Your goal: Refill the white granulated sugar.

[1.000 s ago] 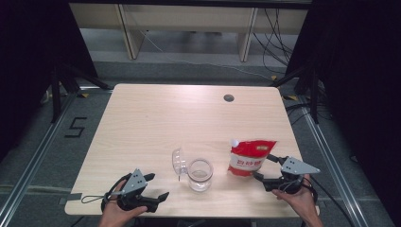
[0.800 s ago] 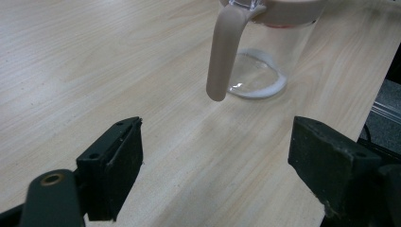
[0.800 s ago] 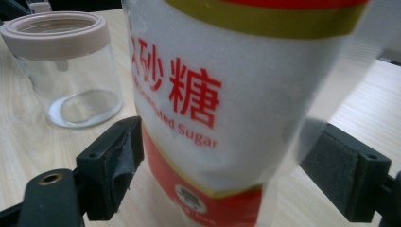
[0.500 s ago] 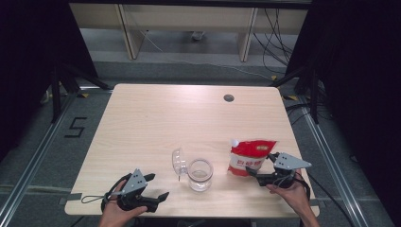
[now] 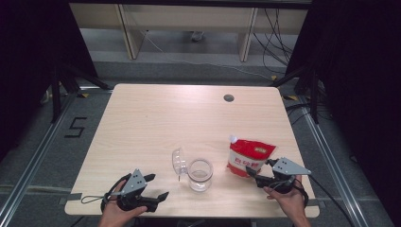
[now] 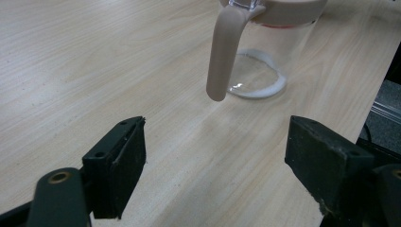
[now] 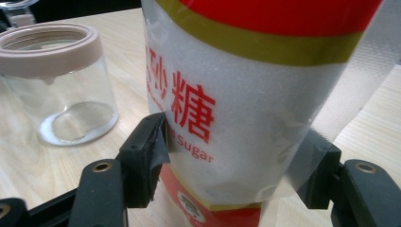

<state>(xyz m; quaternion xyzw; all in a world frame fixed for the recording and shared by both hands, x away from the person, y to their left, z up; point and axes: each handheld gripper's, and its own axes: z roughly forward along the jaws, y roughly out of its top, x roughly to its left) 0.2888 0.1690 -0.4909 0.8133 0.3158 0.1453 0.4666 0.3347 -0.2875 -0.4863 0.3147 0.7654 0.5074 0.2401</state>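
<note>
My right hand-held gripper (image 7: 236, 161) has just been closing; the sugar bag (image 5: 249, 157), upright on the bench (image 5: 156, 123) beside the jar (image 5: 199, 174), sits between its jaws, both touching it. My left hand-held gripper (image 6: 215, 161) gapes empty.

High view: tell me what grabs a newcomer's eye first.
The red and white sugar bag stands at the table's near right, between the jaws of the right gripper, which have just been closing on it. Left of it stands a clear empty jar with its lid flipped open. The left gripper rests open at the near left edge.
</note>
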